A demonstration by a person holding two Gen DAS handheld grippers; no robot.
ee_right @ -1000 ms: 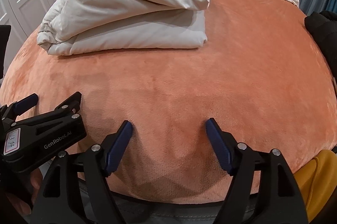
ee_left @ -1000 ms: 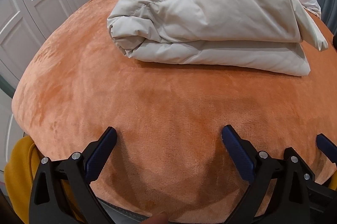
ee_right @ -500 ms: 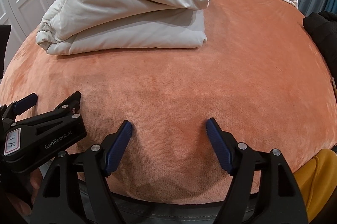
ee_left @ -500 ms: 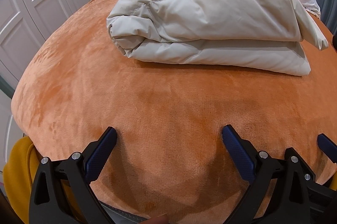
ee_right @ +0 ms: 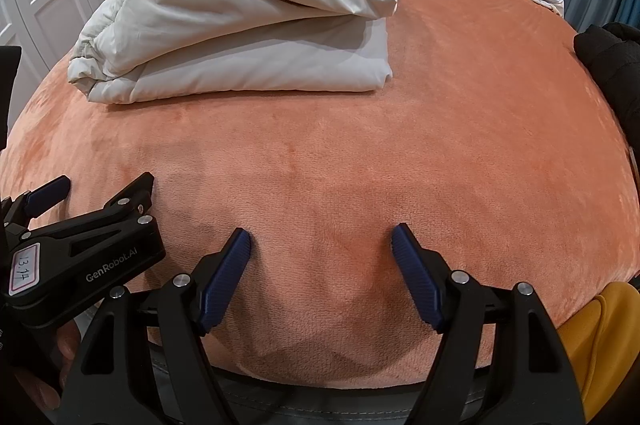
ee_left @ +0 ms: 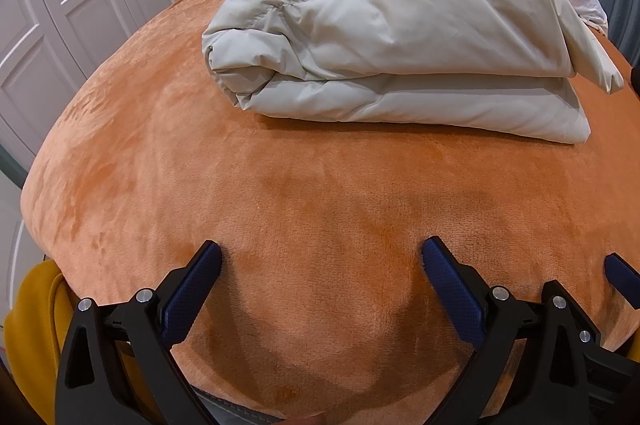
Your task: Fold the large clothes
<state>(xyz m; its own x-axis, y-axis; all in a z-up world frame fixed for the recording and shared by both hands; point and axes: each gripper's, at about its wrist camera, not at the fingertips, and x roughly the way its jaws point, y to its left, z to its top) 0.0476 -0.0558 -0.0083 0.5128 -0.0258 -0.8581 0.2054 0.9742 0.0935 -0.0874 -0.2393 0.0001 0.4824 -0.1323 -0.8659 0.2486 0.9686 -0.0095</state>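
The cream padded coat (ee_left: 400, 37) is seen folded on the orange bed cover (ee_left: 280, 205), well apart from the left gripper (ee_left: 320, 257) and right gripper (ee_right: 320, 241), both spread and empty. Folding is judged finished; only withdrawal is called for.

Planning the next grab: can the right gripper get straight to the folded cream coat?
Probably yes. The right gripper is open and empty, and only bare orange blanket lies between it and the coat; the left gripper sits off to the side.
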